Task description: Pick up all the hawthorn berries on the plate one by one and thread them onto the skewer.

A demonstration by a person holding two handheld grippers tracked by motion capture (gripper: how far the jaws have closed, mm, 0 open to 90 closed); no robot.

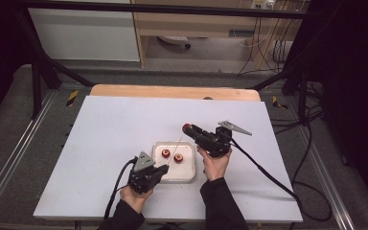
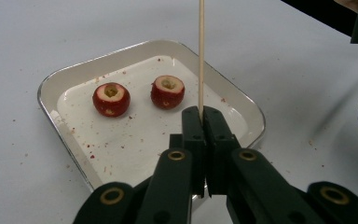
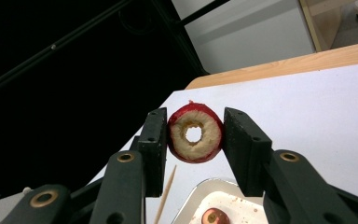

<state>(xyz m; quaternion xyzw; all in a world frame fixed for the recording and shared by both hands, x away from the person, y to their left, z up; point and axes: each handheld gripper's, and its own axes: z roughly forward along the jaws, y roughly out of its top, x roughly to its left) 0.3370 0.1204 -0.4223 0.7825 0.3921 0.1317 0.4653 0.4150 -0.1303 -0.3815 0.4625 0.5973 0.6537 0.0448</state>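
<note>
White surface (image 1: 105, 143) fills most of the high view, w/ a wooden strip (image 1: 175, 91) along its far edge.

Tray (image 1: 159, 176) – white, shallow, rounded corners – sits near-centre on the surface, between the two hand-held grippers. Red crumbs are scattered over its floor and the surface just beside it.

Left hand-held gripper (image 2: 203, 112), at the tray's near-left corner in the high view, has its jaws pressed together on a thin wooden skewer (image 2: 201, 51); the stick runs up and away over the tray, tip out of shot in the left gripper view.

Right hand-held gripper (image 3: 195, 135) is raised just beyond the tray's far-right corner, pointing left. Its jaws pinch a cored red fruit piece (image 3: 195, 134) from both sides – pale flesh, red skin, hole straight through the middle. It's off the surface, well apart from the tray's contents.

In the tray: 2 more cored red fruits (image 2: 111, 99) and (image 2: 167, 91), side by side at the far-left part, apart from each other, hollows facing up.
</note>
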